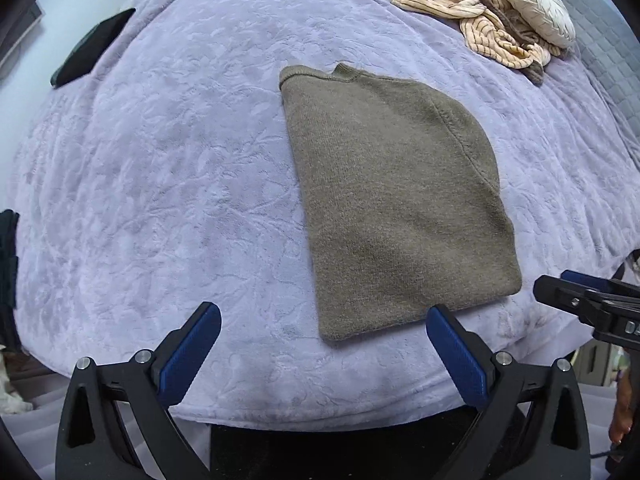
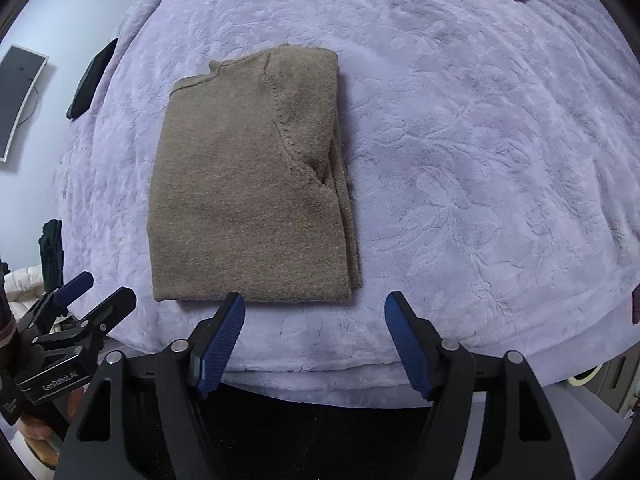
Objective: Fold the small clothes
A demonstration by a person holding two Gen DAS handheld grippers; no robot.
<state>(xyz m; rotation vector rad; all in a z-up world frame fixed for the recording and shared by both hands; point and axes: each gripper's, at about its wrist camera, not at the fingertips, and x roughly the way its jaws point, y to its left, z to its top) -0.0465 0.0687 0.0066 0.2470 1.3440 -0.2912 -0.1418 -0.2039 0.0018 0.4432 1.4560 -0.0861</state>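
Left gripper (image 1: 323, 322) spread wide, empty, hovering low at the near edge of the lilac blanket (image 1: 160, 184). Right gripper (image 2: 315, 312) also spread wide, empty, level beside it, pointing same way. Brown sweater (image 2: 248, 200) lies folded flat on blanket just ahead of both. Striped clothes pile (image 1: 472, 12) far back, well apart

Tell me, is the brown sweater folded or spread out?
Folded. The sweater lies as a compact rectangle on the blanket, layered edges stacked along its right side, no sleeves sticking out.
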